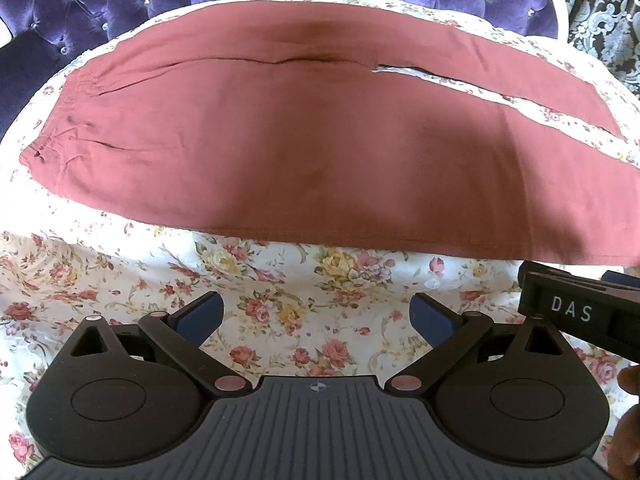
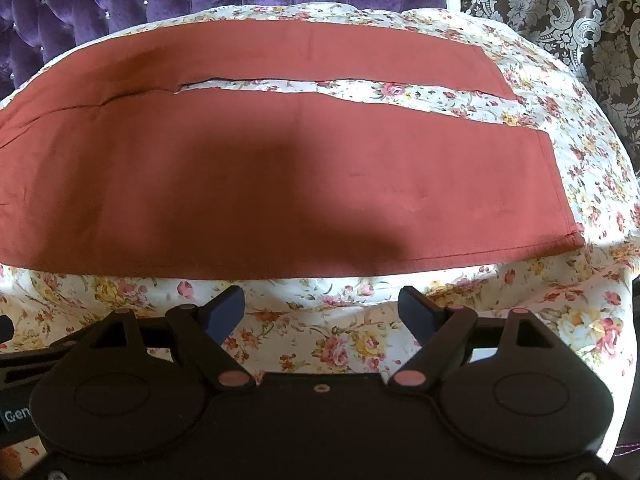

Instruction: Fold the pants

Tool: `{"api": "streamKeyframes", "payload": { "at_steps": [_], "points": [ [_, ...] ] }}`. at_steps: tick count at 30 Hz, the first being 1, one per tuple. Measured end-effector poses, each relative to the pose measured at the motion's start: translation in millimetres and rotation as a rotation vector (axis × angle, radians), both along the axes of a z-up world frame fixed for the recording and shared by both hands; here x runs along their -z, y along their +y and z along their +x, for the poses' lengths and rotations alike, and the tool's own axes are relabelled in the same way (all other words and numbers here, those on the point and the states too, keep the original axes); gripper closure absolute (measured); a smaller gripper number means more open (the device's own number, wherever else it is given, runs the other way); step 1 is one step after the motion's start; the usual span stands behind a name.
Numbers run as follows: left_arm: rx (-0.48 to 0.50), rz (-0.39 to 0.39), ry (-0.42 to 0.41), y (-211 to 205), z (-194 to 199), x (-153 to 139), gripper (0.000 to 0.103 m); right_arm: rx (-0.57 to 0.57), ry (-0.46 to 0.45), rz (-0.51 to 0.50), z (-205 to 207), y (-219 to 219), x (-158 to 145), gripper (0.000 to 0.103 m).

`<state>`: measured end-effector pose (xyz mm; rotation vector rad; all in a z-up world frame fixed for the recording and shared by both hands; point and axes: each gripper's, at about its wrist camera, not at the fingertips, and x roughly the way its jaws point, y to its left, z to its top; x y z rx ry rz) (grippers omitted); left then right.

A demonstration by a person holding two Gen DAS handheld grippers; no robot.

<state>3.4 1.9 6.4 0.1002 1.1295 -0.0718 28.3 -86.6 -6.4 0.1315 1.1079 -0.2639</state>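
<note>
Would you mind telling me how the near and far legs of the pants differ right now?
The near leg shows wider than the far leg and carries a broad shadow; the far leg is evenly lit. The near leg's hem reaches further right than the far leg's. Both lie flat on the floral sheet, split by a narrow gap.

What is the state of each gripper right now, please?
Left gripper: open, holding nothing, short of the pants.
Right gripper: open, holding nothing, also short of the pants.

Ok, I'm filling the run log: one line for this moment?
pants: flat, unfolded on floral sheet | left gripper: open, empty | right gripper: open, empty
</note>
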Motion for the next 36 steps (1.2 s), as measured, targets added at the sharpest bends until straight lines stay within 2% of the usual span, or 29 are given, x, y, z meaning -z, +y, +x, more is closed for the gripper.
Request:
{"api": "streamKeyframes", "payload": {
  "at_steps": [36],
  "points": [
    [-0.019, -0.008, 0.014, 3.7, 1.4, 2.2, 0.002, -0.014, 0.005, 0.005, 1.9, 4.8, -4.5, 0.019]
  ]
}}
